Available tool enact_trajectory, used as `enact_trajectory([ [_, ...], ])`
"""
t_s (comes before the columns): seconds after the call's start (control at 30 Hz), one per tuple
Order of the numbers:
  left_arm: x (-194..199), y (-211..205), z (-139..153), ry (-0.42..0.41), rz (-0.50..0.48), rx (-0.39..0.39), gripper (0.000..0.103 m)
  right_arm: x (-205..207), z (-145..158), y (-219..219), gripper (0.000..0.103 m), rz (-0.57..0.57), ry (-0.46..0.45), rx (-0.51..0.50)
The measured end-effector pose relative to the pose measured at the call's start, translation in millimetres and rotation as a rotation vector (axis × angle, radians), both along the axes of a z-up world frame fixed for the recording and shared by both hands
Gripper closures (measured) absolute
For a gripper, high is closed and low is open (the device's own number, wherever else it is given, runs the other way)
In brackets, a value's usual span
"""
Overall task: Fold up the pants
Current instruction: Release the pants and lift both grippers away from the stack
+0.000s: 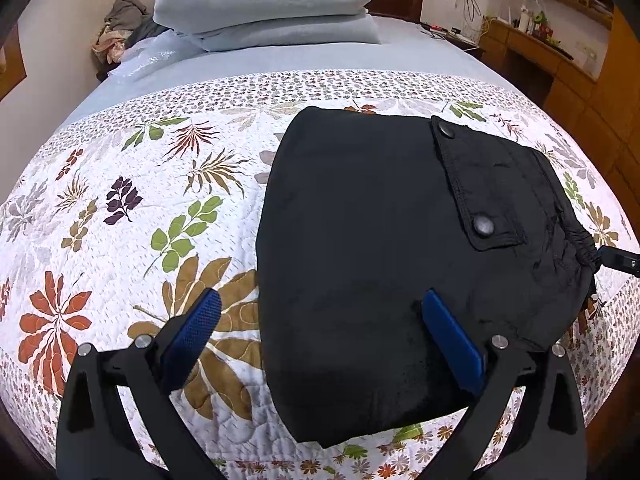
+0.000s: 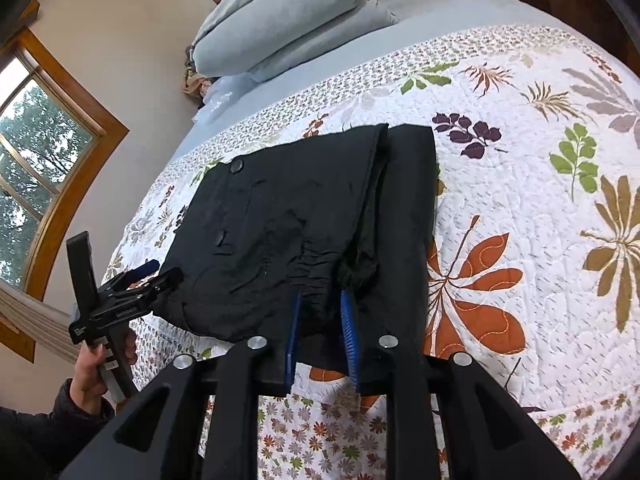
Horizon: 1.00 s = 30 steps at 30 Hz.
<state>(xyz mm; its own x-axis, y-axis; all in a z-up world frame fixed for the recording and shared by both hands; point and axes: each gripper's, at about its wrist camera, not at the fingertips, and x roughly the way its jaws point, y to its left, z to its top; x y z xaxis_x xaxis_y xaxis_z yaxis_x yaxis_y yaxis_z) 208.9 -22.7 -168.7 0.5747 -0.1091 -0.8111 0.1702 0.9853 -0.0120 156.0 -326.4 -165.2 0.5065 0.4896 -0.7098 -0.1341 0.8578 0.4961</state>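
Note:
Black pants point(image 1: 372, 248) lie folded into a compact stack on the floral quilt point(image 1: 120, 240); a pocket flap with two snap buttons faces up. My left gripper point(image 1: 320, 312) is open at the stack's near edge, its right blue pad resting on the cloth and its left pad over the quilt. In the right wrist view the pants point(image 2: 288, 232) show their gathered waistband toward me. My right gripper point(image 2: 320, 312) is partly closed around the waistband edge, blue pads on either side of the fabric. The left gripper also shows in the right wrist view point(image 2: 148, 276), held by a hand.
Grey-blue pillows point(image 1: 264, 4) are stacked at the head of the bed. A heap of clothes point(image 1: 120, 28) lies at the far left. A wooden desk point(image 1: 560, 52) stands to the right, a window point(image 2: 36, 152) on the wall. The quilt's front edge is close.

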Motion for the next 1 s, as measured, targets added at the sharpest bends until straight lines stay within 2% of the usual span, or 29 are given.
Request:
enact_trajectory([
  [0.07, 0, 1, 0, 0.0, 0.003, -0.003, 0.003, 2, 0, 2, 0.079, 0.0, 0.0, -0.021],
  [0.13, 0, 1, -1, 0.002, 0.006, -0.003, 0.003, 5, -2, 5, 0.067, 0.001, 0.011, -0.031],
  [0.27, -1, 1, 0, -0.009, 0.006, 0.008, 0.003, 13, -10, 10, 0.067, 0.016, 0.034, -0.053],
  [0.33, -2, 1, 0, -0.011, 0.006, 0.009, 0.003, 14, -13, 9, 0.072, 0.016, 0.043, -0.032],
  [0.57, -2, 3, 1, 0.003, 0.018, -0.008, 0.003, 10, -15, 7, 0.073, 0.015, 0.045, -0.049],
  [0.8, -5, 2, 5, 0.006, 0.018, 0.009, 0.003, 8, -9, 8, 0.073, 0.007, 0.037, -0.038],
  [0.87, -6, 4, 7, 0.007, 0.02, 0.004, 0.003, 5, -2, 7, 0.068, -0.011, 0.024, -0.045],
  [0.9, -8, 5, 9, 0.005, 0.021, -0.001, 0.003, 1, 3, 6, 0.062, -0.021, 0.01, -0.049],
  [1.0, -13, 11, 15, -0.008, 0.034, -0.019, 0.003, -11, 20, 8, 0.056, -0.053, -0.027, -0.122],
])
